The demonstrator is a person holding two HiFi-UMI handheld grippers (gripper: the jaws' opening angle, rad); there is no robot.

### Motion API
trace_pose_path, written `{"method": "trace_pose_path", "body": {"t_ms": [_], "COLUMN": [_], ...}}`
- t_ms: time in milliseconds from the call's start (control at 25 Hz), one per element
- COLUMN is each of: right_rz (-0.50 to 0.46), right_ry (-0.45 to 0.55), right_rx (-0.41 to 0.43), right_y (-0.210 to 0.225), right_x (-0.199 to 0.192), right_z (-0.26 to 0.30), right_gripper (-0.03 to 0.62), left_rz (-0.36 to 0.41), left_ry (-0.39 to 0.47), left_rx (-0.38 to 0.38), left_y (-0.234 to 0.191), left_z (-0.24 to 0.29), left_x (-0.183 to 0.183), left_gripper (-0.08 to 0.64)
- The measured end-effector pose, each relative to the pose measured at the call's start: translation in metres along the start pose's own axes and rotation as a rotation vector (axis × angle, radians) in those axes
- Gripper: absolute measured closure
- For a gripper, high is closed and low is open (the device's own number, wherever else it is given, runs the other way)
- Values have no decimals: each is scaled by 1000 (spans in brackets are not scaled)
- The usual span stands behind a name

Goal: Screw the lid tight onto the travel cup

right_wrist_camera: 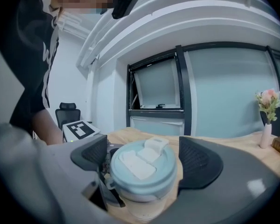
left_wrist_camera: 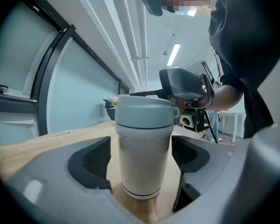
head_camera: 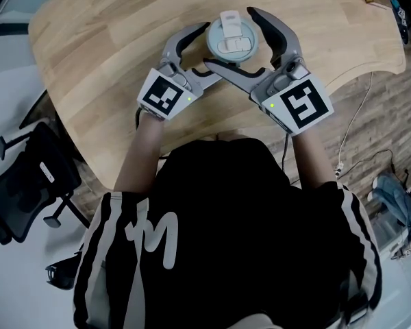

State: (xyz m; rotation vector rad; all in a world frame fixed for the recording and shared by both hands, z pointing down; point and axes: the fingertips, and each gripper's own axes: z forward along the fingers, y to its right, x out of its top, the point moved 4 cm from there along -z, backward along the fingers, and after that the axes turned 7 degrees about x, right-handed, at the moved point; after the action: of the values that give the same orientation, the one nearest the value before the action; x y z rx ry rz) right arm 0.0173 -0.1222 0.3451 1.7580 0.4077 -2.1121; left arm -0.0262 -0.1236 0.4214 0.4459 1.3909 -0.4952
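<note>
Black-shirted torso of the person (head_camera: pixel 219 211) fills the lower half of the head view; both forearms reach up-frame to a wooden table (head_camera: pixel 96 60).

Task item: one travel cup (left_wrist_camera: pixel 141 139) stands upright on the table, upper centre of the head view. One pale blue lid (right_wrist_camera: pixel 142 167) sits on top of it. Whether it is threaded tight cannot be told.

Left gripper (left_wrist_camera: pixel 141 160): jaws spread, set low either side of the cup body, with a gap showing at each pad. Judged purpose: to brace the body against turning.

Right gripper (right_wrist_camera: pixel 145 160): jaws spread, set higher, level with the lid. The lid stands between the pads and neither pad is seen pressing on it. Judged purpose: to take the lid for twisting.

The two come in from opposite sides, so their jaws cross at the cup's near edge.

Count: two grippers, one cup, one lid, one table. Also one office chair (head_camera: pixel 27 184) at lower left and one small vase of flowers (right_wrist_camera: pixel 269 111) at far right of the right gripper view.
</note>
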Motion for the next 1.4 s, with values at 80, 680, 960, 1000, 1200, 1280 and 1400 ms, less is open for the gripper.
{"method": "trace_pose_path", "body": {"t_ms": [80, 680, 960, 1000, 1200, 1280, 1400], "right_rz": [-5, 28, 78, 94, 118, 119, 150], "right_ry": [-11, -55, -49, -46, -74, -72, -73], "right_rx": [8, -88, -219, -242, -293, -314, -361], "right_y": [0, 1, 3, 4, 0, 0, 1], "right_x": [0, -9, -12, -12, -15, -14, -13], "right_z": [3, 7, 8, 8, 5, 5, 5], "right_gripper": [135, 146, 147, 160, 161, 163, 164], "left_rz": [-4, 3, -13, -13, -20, -18, -16], "left_ry": [3, -37, -36, -38, -34, -31, -36], "left_rx": [1, -1, 21, 27, 56, 66, 77], "left_y": [-1, 3, 3, 2, 7, 7, 7], "left_z": [3, 6, 5, 5, 3, 4, 4], "left_x": [-2, -10, -12, -12, -13, -12, -12], "left_gripper": [156, 195, 193, 193, 193, 193, 193]}}
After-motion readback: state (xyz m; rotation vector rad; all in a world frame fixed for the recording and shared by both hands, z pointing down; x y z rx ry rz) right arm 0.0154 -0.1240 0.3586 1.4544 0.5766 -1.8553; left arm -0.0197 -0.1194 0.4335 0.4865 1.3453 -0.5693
